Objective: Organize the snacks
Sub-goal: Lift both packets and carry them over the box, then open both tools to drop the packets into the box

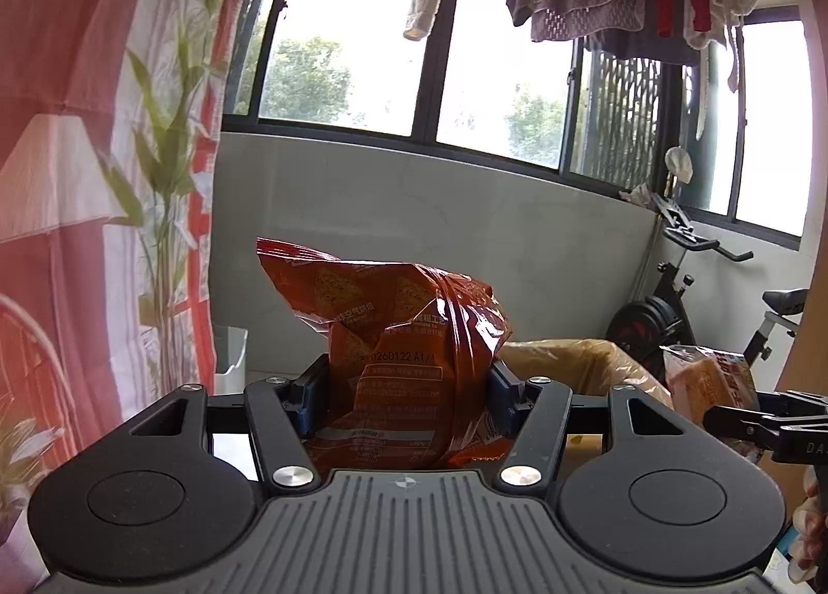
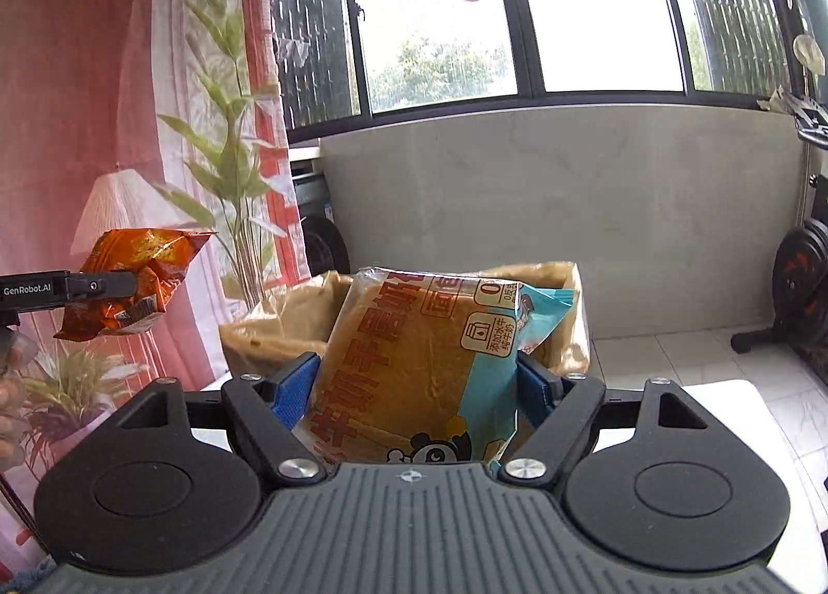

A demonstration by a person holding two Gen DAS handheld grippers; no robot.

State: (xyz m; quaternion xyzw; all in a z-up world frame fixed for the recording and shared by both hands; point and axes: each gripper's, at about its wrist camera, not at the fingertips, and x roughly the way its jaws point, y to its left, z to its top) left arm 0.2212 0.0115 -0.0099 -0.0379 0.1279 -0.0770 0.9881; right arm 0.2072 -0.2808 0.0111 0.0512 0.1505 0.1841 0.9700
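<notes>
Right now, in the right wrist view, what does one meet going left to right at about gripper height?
Left gripper holding the orange snack bag → bamboo-like plant → brown paper bag → bread package between the right gripper pads → exercise bike.

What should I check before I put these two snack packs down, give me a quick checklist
1. Left gripper pinching the orange snack bag from both sides: ok.
2. Right gripper pinching the bread pack from both sides: ok.
3. Both packs lifted apart, not touching each other: ok.
4. Brown bag behind the bread pack standing open: ok.
5. Room left inside the brown bag: cannot tell.
6. Surface below the packs: cannot tell.
</notes>
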